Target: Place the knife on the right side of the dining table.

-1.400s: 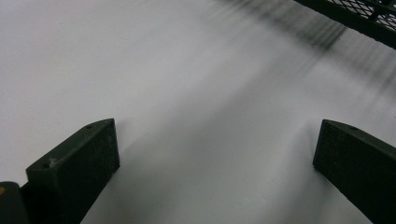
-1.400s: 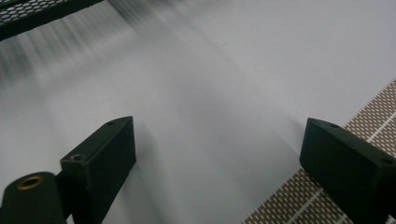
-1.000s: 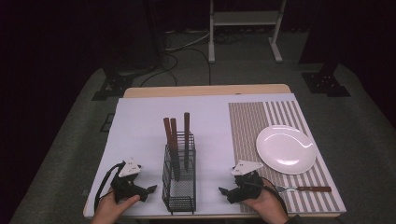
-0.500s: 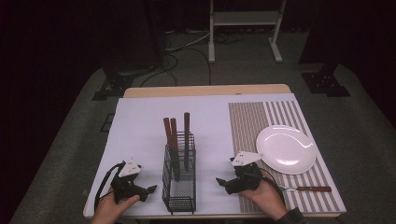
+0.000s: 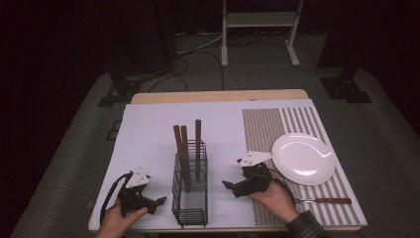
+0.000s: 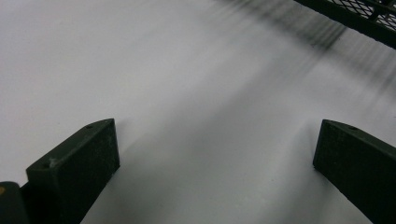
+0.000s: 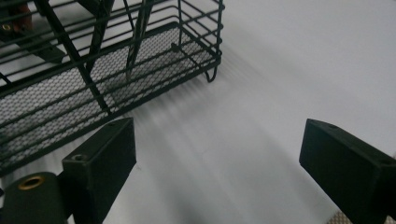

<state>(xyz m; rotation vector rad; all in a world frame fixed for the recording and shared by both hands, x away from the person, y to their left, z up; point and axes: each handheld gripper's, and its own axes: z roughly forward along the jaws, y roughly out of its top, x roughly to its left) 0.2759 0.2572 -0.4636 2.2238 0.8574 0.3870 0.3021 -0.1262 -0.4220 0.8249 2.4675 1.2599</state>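
On the near left corner of the white-covered bench (image 5: 148,134), a person's left hand (image 5: 115,224) rests with the left gripper (image 5: 159,201) pointing right, toward a black wire basket. Its fingers (image 6: 79,158) stand wide apart with nothing between them, bare white cover showing through the gap, so this gripper seems to be simply parked and waiting.

Just right of it stands the wire basket (image 5: 190,198), tall and narrow, near the front edge at the middle of the bench. Three pieces of cutlery (image 5: 186,148) stand upright in its far compartment, brown handles up and business ends down, the way cutlery is stored to drain or be drawn out by the handle.

Right of the basket, the right hand (image 5: 275,194) holds the right gripper (image 5: 226,185) aimed left at the basket's lower side, near but not touching. Its fingers (image 7: 100,154) are also spread wide and empty; from its own camera the basket's mesh floor and a corner foot lie just ahead, which suggests an approach to the basket or its contents.

Farther right, a striped placemat (image 5: 267,129) carries a white plate (image 5: 303,158), empty. Beside the plate's near edge a fork (image 5: 324,201) with a brown handle lies flat, prongs toward the right hand, like a place setting partly laid.
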